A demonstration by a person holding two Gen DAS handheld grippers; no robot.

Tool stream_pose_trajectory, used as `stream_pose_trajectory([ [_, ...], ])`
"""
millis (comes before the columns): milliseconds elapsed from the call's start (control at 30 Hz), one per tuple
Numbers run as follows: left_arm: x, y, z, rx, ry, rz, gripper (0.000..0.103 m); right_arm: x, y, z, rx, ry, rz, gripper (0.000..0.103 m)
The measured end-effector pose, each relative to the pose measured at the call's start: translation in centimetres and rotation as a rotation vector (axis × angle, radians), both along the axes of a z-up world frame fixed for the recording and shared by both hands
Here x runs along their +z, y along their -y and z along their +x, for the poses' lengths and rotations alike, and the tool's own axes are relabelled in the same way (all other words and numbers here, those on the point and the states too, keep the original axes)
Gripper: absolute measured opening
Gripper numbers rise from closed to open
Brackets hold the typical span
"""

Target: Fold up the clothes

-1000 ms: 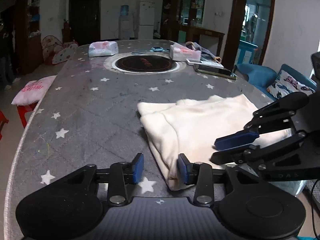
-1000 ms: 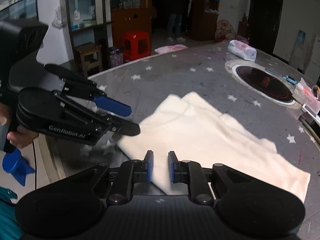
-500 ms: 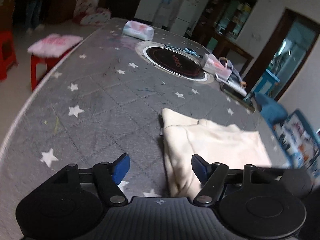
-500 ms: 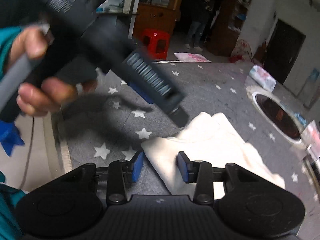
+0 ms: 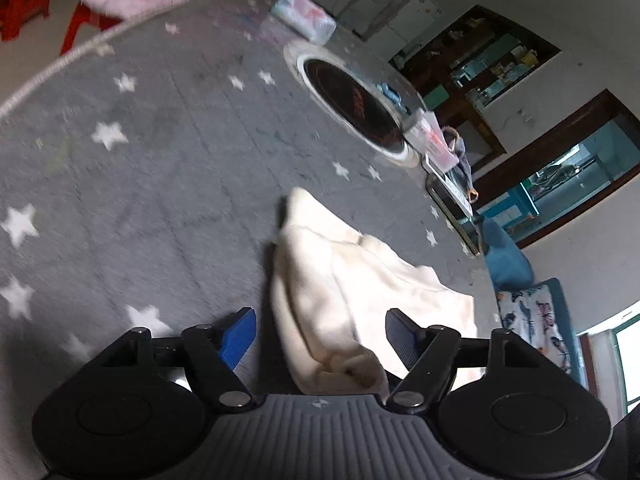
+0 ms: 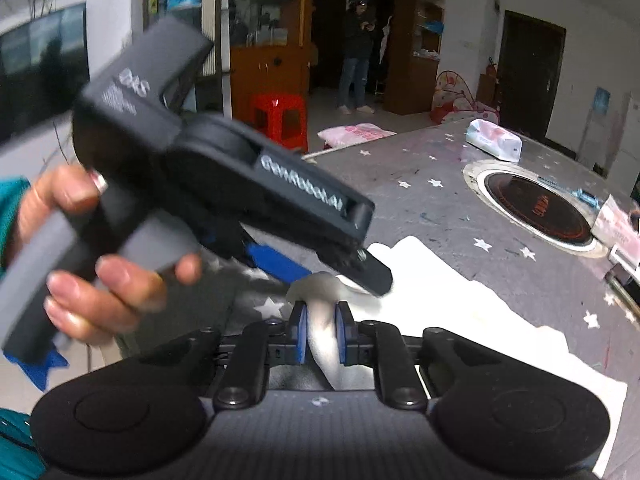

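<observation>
A cream garment (image 5: 360,272) lies folded on the grey star-patterned tablecloth (image 5: 160,200), its near corner bunched up. My left gripper (image 5: 318,320) is open wide, tilted, with that corner between its blue pads but untouched. From the right wrist view the garment (image 6: 460,320) spreads to the right. My right gripper (image 6: 320,316) has its jaws closing, and its pads pinch a raised fold of the garment's edge. The left gripper (image 6: 332,276), held by a hand (image 6: 104,280), hovers just above that fold.
A round inset hob (image 6: 536,208) sits mid-table, with a tissue pack (image 6: 494,142) behind it and boxes and a phone (image 5: 436,144) at the far right. The table's edge (image 5: 60,68) curves on the left. A red stool (image 6: 280,120) and a standing person (image 6: 356,52) are beyond.
The left gripper rolled, opened wider and moved over the garment's near corner. The right gripper opened, then shut on a fold of the garment's edge.
</observation>
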State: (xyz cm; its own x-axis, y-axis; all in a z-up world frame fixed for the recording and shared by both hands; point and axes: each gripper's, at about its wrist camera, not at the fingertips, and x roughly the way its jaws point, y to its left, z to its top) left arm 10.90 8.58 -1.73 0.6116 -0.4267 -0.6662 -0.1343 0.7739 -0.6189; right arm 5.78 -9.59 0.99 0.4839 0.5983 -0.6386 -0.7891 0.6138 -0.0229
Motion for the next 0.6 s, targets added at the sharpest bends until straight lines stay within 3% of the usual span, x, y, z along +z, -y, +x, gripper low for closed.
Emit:
stream_pose_trajectory([
  [33, -0.2, 0.2, 0.1, 0.0, -0.003, -0.008, 0.067, 0.2, 0.3, 0.1, -0.003, -0.009, 0.014, 0.013],
  [167, -0.9, 0.8, 0.6, -0.006, -0.017, -0.033, 0.032, 0.6, 1.1, -0.1, -0.003, -0.024, 0.053, 0.013],
  [233, -1.2, 1.0, 0.7, -0.006, -0.03, -0.04, 0.025, 0.5, 1.3, -0.1, -0.002, -0.03, 0.058, 0.013],
  [467, -1.0, 1.5, 0.5, -0.013, -0.011, 0.023, 0.022, 1.1, 4.1, -0.4, -0.068, -0.029, 0.12, 0.019],
  [600, -0.8, 1.8, 0.5, -0.021, -0.002, 0.051, 0.022, 1.1, 7.9, 1.1, -0.226, -0.017, 0.097, 0.022],
])
